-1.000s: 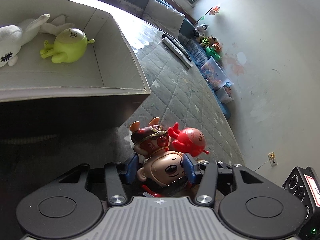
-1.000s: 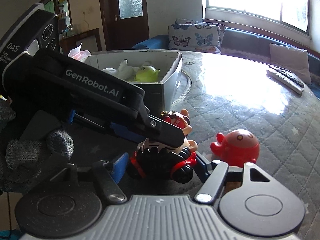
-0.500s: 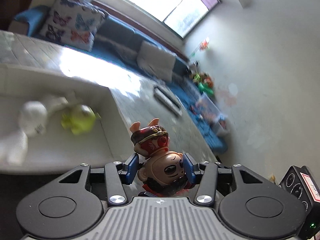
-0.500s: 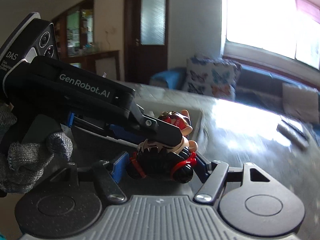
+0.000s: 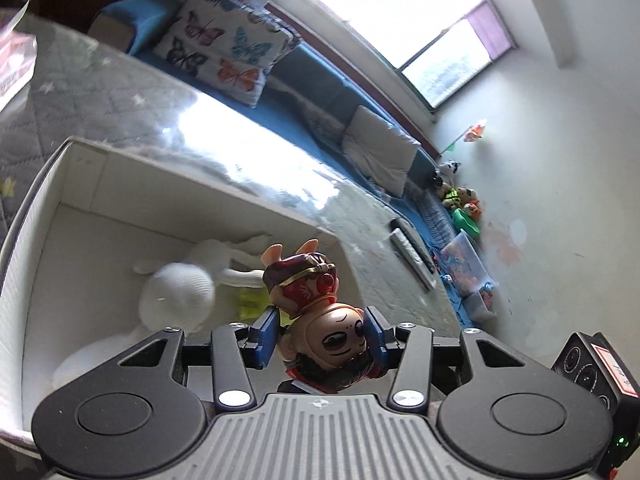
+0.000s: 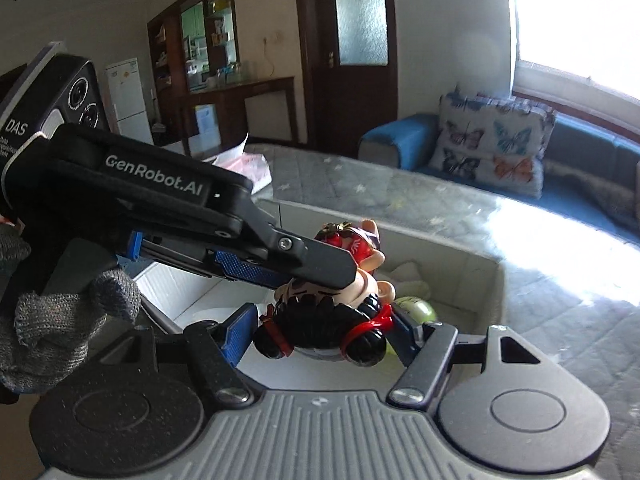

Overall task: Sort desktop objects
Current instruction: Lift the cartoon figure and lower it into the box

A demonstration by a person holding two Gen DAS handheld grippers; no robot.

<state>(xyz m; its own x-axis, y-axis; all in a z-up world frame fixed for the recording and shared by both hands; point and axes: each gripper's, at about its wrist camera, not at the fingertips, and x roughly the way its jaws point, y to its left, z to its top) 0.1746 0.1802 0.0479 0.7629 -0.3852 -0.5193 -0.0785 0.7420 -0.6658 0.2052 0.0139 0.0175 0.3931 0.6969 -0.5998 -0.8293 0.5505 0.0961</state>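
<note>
My table [image 5: 120, 96] with its quilted grey cover under glass fills the far ground, and the open white box [image 5: 76, 184] stands on it, below both my tools.

In the box lie a white plush [image 5: 178, 296] and, just right of it, a green toy [image 6: 416, 308], partly hidden.

The figure [image 5: 320, 320], a big-headed doll in a red and gold cap, hangs above the box, clear of its floor. Both tools have it at once.

My left tool [image 5: 322, 334] has its blue pads on either side of the doll's face; its jaws have just been closing, and the right pad touches the cheek, while on the left I cannot tell whether the pad presses.

My right tool [image 6: 320, 336] stands about half open, clamped on the doll's black hair [image 6: 320, 330] from the other side, with the left tool reaching in over it from the left. My gloved hand [image 6: 60, 320] shows at the near left.
</note>
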